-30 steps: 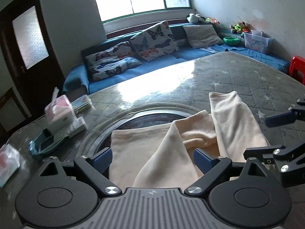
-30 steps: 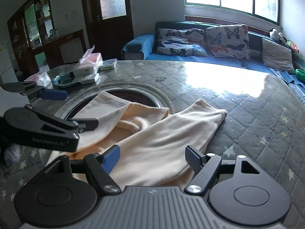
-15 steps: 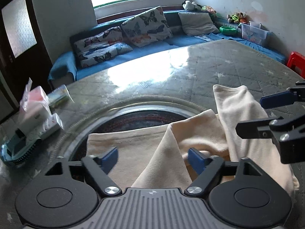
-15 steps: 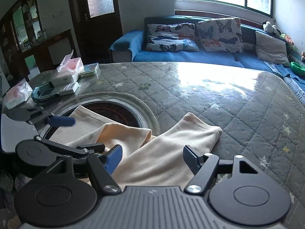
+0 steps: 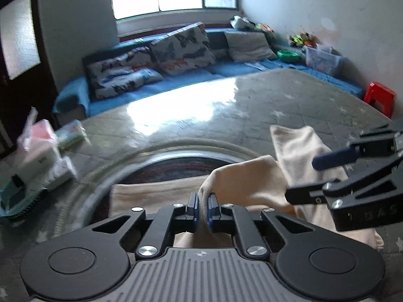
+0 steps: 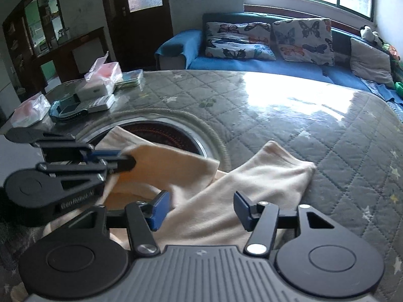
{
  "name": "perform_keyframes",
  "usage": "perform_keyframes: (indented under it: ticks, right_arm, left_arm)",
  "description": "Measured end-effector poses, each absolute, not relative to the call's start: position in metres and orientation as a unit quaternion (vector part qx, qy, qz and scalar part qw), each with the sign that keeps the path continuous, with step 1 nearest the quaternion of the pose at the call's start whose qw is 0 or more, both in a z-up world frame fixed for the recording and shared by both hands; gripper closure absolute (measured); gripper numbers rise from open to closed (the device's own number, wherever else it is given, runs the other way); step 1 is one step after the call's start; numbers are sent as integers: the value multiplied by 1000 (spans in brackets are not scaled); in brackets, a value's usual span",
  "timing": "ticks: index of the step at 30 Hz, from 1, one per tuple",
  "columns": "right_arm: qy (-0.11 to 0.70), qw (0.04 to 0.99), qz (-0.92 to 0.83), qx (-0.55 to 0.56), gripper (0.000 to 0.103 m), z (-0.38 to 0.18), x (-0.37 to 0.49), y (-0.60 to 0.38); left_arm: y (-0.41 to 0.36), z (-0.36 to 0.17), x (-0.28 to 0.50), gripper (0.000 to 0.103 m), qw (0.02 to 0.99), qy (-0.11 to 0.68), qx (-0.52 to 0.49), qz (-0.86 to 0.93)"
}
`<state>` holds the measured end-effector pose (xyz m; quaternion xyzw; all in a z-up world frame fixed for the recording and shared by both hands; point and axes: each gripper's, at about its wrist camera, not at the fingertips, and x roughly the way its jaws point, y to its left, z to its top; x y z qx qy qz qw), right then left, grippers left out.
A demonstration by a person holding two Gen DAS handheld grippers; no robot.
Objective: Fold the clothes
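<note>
A cream garment (image 5: 252, 178) lies crumpled on the quilted table, partly over a round dark inset. In the left wrist view my left gripper (image 5: 202, 209) is shut on a raised fold of this cloth, which is pinched between the blue pads. The right wrist view shows the same grip from the side, the left gripper (image 6: 121, 159) clamped on the garment (image 6: 264, 183). My right gripper (image 6: 201, 209) hovers low over the garment's right part. Its jaws are closing; cloth lies beneath and between them, and the pads do not press it. In the left wrist view the right gripper (image 5: 302, 180) sits at the right.
A grey quilted cover (image 6: 302, 125) tops the table, around a round dark inset (image 6: 163, 133). Tissue packs and small boxes (image 6: 100, 85) crowd the table's left end. Behind stands a blue sofa (image 6: 252, 64) with butterfly cushions, and a red stool (image 5: 380, 98) is at the far right.
The left jaws have gone from wide apart to shut on a fold of the cream cloth. The right jaws have narrowed. Both grippers have moved a little forward over the garment.
</note>
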<state>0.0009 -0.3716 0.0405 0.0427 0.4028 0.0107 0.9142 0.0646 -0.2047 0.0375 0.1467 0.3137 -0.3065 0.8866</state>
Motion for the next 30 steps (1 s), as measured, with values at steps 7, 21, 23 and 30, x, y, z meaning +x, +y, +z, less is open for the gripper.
perform_keyframes:
  ticks: [7, 21, 23, 30]
  right_arm:
    - [418, 907, 16, 40, 45, 34, 5, -353]
    - [429, 903, -1, 28, 94, 28, -12, -349]
    - [419, 907, -5, 31, 99, 31, -20, -353]
    - [359, 932, -18, 37, 101, 59, -73, -369]
  left_arm:
    - [-165, 61, 53, 95, 916, 286, 104, -261]
    - [-43, 85, 9, 95, 952, 264, 21, -151]
    - [-30, 82, 4, 95, 953, 269, 14, -138]
    - [-1, 71, -20, 95, 951, 289, 5, -111]
